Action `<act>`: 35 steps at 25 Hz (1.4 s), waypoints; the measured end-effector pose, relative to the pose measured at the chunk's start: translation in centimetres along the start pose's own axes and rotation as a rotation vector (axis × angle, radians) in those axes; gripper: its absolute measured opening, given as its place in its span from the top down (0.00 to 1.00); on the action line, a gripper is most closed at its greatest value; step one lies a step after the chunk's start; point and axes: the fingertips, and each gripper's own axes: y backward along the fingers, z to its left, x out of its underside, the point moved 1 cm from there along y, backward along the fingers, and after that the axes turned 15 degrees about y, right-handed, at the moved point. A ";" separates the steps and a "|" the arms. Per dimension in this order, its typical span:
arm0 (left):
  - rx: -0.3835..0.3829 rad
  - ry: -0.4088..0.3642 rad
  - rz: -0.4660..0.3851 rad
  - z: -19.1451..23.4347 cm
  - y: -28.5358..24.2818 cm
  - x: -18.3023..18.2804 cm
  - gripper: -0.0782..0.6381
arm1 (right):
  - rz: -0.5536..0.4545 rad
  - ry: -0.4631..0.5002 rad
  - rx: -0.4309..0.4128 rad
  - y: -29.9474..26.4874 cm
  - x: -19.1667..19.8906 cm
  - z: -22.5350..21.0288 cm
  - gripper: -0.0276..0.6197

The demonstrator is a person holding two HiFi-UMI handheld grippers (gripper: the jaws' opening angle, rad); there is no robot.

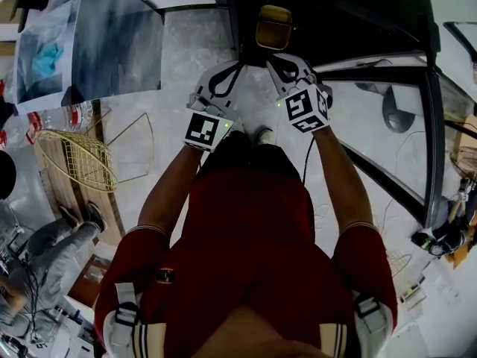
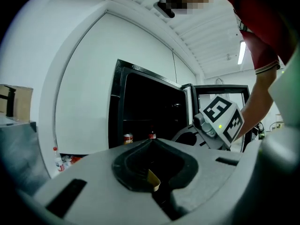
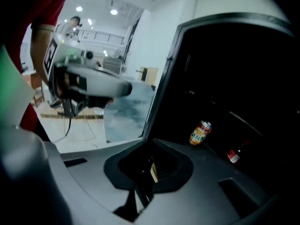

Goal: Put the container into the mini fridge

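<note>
Left gripper (image 1: 220,74) and right gripper (image 1: 286,67) are closed, empty; container (image 1: 273,26) seems already inside the open mini fridge (image 1: 350,13).

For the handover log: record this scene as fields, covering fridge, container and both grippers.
fridge: door open; can and bottle inside
container: at the fridge, held by neither gripper
left gripper: jaws together, nothing between
right gripper: jaws together, nothing between
</note>
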 end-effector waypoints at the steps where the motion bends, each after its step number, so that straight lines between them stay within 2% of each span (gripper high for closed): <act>1: 0.000 0.005 -0.009 -0.5 0.2 -0.4 0.88 | -0.026 -0.029 0.014 1.0 -0.9 -0.2 0.93; 5: 0.007 0.022 -0.031 -2.5 1.1 -2.2 0.88 | -0.145 -0.138 0.059 5.0 -4.3 -0.6 0.95; 9: 0.002 0.050 -0.058 -4.3 1.8 -3.8 0.88 | -0.249 -0.233 0.062 8.5 -6.7 -0.4 0.96; 12: 0.006 0.054 -0.043 -5.4 2.2 -3.9 0.88 | -0.303 -0.280 0.063 10.5 -7.4 -0.3 0.96; 17: 0.011 0.047 -0.045 -7.1 3.2 -5.0 0.88 | -0.331 -0.357 0.063 13.3 -7.3 0.1 0.96; 20: 0.016 0.036 -0.063 -7.9 3.9 -6.1 0.88 | -0.420 -0.426 0.073 15.0 -8.0 0.1 0.96; 24: 0.040 0.039 -0.086 -9.6 4.3 -6.9 0.88 | -0.477 -0.455 0.106 17.4 -8.1 -0.2 0.96; 35: 0.068 0.028 -0.091 -12.1 4.2 -7.6 0.88 | -0.485 -0.456 0.160 20.0 -7.1 0.2 0.96</act>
